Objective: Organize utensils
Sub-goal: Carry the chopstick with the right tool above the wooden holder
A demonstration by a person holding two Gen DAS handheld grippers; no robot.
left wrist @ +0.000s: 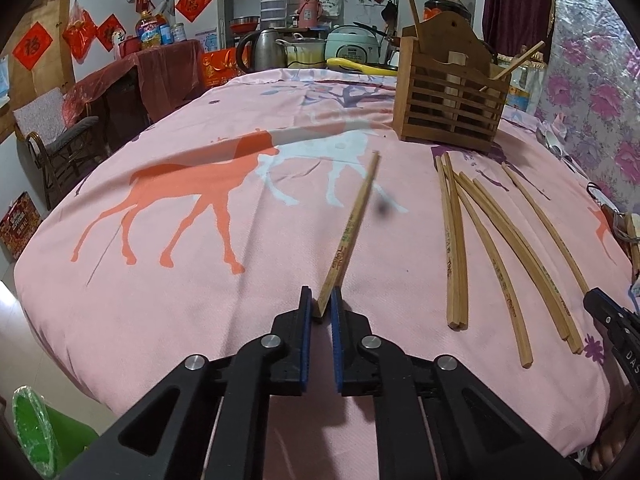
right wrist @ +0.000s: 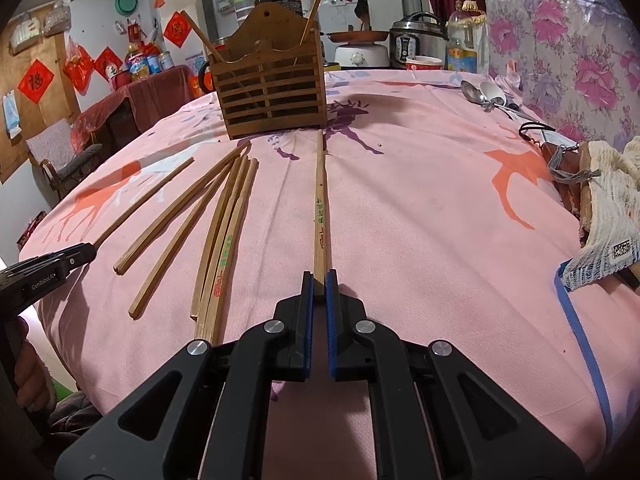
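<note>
My left gripper [left wrist: 321,307] is shut on the near end of a wooden chopstick [left wrist: 353,225] that points away over the pink cloth. My right gripper [right wrist: 319,285] is shut on the near end of another chopstick [right wrist: 320,200] that points toward the wooden slatted utensil holder [right wrist: 269,96]. The holder [left wrist: 450,102] has two chopsticks standing in it. Several loose chopsticks [left wrist: 496,252] lie on the cloth between the grippers; they also show in the right wrist view [right wrist: 216,232]. The left gripper shows at the left edge of the right wrist view [right wrist: 48,268].
Metal and white spoons [right wrist: 486,96] lie at the far right of the table. A gauze cloth and a wooden board [right wrist: 600,208] sit at the right edge. A kettle, pots and rice cookers [left wrist: 304,50] stand behind the table. The pink tablecloth [left wrist: 180,240] covers the table.
</note>
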